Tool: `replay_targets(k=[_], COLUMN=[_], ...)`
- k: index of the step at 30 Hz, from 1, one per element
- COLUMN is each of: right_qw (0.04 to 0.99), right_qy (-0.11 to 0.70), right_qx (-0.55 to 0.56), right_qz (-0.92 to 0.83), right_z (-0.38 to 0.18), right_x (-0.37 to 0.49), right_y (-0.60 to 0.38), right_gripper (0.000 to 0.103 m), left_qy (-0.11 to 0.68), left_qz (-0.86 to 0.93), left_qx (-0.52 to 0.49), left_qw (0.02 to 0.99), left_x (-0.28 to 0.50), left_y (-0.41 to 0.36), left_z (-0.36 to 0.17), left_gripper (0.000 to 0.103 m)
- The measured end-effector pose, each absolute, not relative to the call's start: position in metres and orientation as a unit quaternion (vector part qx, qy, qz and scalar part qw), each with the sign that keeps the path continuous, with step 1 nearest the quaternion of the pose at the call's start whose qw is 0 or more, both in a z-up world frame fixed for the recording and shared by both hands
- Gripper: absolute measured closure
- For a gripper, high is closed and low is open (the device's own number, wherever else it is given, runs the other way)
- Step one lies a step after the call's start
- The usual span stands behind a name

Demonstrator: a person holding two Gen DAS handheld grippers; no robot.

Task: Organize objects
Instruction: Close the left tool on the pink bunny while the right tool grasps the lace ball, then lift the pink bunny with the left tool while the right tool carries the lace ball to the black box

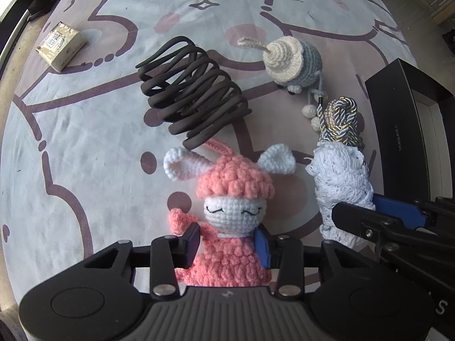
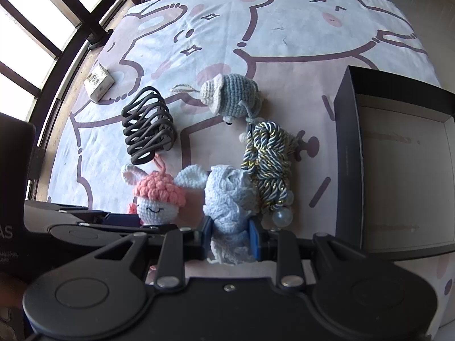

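Observation:
My left gripper (image 1: 227, 244) is shut on the body of a pink crochet bunny doll (image 1: 236, 199), which also shows in the right wrist view (image 2: 159, 196). My right gripper (image 2: 231, 238) is shut on a white lace bundle (image 2: 227, 199), seen at the right in the left wrist view (image 1: 341, 182). A blue and gold twisted cord (image 2: 267, 159) lies right beside the bundle. A blue-grey crochet doll with a cream hat (image 2: 230, 93) and a black coiled wire holder (image 2: 148, 128) lie farther out on the cartoon-print cloth (image 2: 284, 28).
An open black box (image 2: 398, 156) with a pale inside stands at the right, also in the left wrist view (image 1: 409, 119). A small cream carton (image 1: 61, 46) lies at the far left near the window frame (image 2: 42, 56).

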State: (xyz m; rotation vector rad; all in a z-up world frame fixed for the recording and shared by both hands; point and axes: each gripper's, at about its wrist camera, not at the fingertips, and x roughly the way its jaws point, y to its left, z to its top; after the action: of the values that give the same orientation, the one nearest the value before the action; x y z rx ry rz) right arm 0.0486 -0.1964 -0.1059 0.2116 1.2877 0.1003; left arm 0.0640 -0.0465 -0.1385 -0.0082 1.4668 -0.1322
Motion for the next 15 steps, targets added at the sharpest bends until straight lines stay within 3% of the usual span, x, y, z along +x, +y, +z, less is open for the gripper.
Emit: replay_targets(k=[4, 5, 9, 11, 15], right_qw=[0.797, 0.798, 0.804, 0.807, 0.811], right_qy=[0.594, 0.593, 0.585, 0.580, 0.574], right_qx=[0.098, 0.099, 0.103, 0.105, 0.106], right_qz=[0.047, 0.046, 0.043, 0.042, 0.040], right_z=[-0.101, -0.099, -0.092, -0.087, -0.081], right_x=[0.048, 0.047, 0.044, 0.043, 0.040], right_y=[-0.196, -0.196, -0.198, -0.199, -0.199], right_gripper=[0.075, 0.075, 0.075, 0.075, 0.075], left_qy=[0.657, 0.654, 0.636, 0.631, 0.635], left_qz=[-0.060, -0.061, -0.060, -0.060, -0.062], left_qx=[-0.006, -0.008, -0.018, -0.020, -0.025], left_qw=[0.752, 0.754, 0.769, 0.773, 0.769], left_x=[0.062, 0.061, 0.059, 0.058, 0.056], left_y=[-0.045, -0.044, -0.041, -0.042, -0.043], left_z=[-0.126, -0.123, -0.108, -0.103, -0.105], left_gripper=[0.064, 0.074, 0.081, 0.102, 0.100])
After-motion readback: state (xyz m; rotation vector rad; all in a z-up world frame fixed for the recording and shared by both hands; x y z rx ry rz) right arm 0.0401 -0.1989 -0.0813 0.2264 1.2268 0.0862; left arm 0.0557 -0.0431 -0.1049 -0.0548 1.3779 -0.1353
